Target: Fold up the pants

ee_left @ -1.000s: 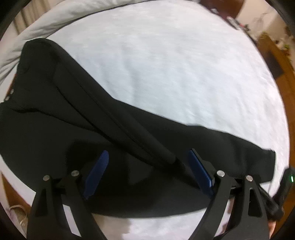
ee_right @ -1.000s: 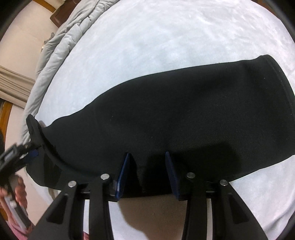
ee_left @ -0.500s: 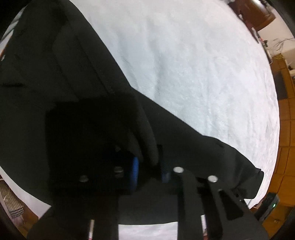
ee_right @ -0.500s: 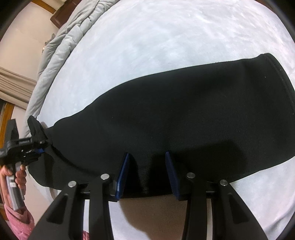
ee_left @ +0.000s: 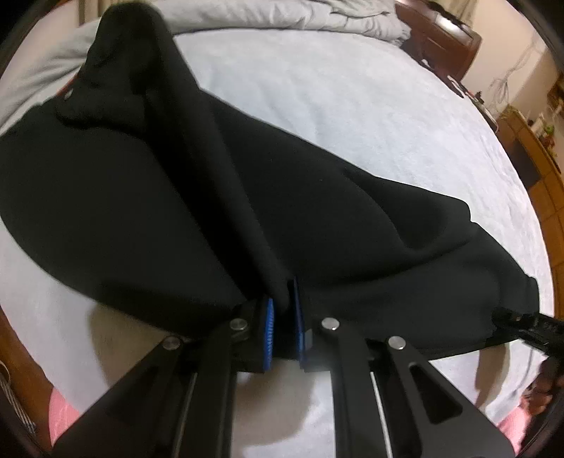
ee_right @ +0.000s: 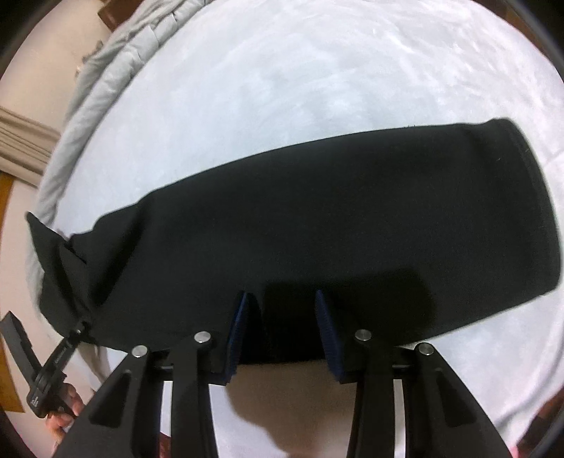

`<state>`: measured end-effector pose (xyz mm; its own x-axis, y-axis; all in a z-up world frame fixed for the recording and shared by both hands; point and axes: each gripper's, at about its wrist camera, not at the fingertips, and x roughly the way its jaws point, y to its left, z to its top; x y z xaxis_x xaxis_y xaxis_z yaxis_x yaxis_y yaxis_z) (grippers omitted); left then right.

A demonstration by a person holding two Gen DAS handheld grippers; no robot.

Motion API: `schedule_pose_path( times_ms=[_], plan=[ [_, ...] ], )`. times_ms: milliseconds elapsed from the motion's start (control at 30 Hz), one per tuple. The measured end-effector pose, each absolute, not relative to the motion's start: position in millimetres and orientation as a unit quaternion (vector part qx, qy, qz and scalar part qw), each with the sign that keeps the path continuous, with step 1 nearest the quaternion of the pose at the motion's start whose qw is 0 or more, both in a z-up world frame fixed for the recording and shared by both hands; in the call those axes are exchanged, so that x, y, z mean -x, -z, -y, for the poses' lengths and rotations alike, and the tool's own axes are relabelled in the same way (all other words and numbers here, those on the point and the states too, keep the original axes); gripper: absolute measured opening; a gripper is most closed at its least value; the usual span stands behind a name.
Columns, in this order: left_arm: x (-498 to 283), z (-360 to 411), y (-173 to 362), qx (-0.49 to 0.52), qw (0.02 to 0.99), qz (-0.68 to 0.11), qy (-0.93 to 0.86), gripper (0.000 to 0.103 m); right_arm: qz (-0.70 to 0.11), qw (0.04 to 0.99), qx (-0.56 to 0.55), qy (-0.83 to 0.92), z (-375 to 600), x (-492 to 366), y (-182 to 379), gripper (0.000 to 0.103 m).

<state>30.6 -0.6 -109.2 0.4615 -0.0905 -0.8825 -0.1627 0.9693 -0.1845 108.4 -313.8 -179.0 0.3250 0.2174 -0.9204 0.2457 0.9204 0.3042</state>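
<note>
Black pants (ee_left: pixel 317 211) lie across a white bed (ee_left: pixel 352 98). My left gripper (ee_left: pixel 282 299) is shut on a ridge of the pants' near edge, blue pads pinching the fabric and lifting it slightly. In the right wrist view the pants leg (ee_right: pixel 317 218) stretches left to right, its hem (ee_right: pixel 528 211) at the right. My right gripper (ee_right: pixel 280 306) has its jaws partly apart around the leg's near edge, fabric lying between the pads; I cannot tell whether it grips. The left gripper shows at the far left of the right wrist view (ee_right: pixel 75 334), holding fabric.
A grey quilt (ee_left: pixel 299 17) is bunched along the bed's far side. Dark wooden furniture (ee_left: pixel 440 35) stands beyond the bed at the right. The quilt also shows in the right wrist view (ee_right: pixel 105 81). My pink sleeve (ee_left: pixel 63 415) is at the bottom left.
My left gripper closed on the pants' near edge and raised it, bunching the fabric. The right gripper has stayed in place at the leg's edge.
</note>
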Motion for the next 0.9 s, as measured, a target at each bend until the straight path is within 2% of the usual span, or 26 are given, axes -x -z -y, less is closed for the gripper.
schedule_pose_path(
  times_ms=[233, 400, 633, 667, 733, 767, 800, 900],
  plan=[
    [-35, -2, 106, 0.140, 0.851, -0.506, -0.017, 0.009, -0.561, 0.807, -0.154, -0.107, 225, -128, 143, 0.043],
    [-33, -7, 109, 0.151, 0.848, -0.509, -0.012, 0.009, -0.592, 0.787, -0.120, -0.130, 168, -142, 160, 0.043],
    [-36, -11, 111, 0.139, 0.842, -0.522, 0.003, 0.014, -0.609, 0.781, -0.095, -0.099, 155, -147, 188, 0.041],
    [-31, -27, 110, 0.135, 0.840, -0.526, 0.007, 0.018, -0.605, 0.786, -0.083, -0.095, 152, -147, 190, 0.041],
    [-39, -27, 104, 0.124, 0.832, -0.540, 0.000, 0.044, -0.597, 0.793, -0.072, -0.095, 149, -142, 191, 0.042],
    [-41, -31, 100, 0.120, 0.828, -0.547, -0.009, 0.069, -0.594, 0.796, -0.071, -0.093, 148, -141, 192, 0.042],
    [-43, -35, 95, 0.119, 0.827, -0.549, -0.017, 0.077, -0.590, 0.799, -0.072, -0.092, 148, -140, 192, 0.042],
    [-54, -57, 74, 0.121, 0.827, -0.547, -0.042, 0.078, -0.585, 0.802, -0.080, -0.093, 152, -140, 194, 0.042]
  ],
)
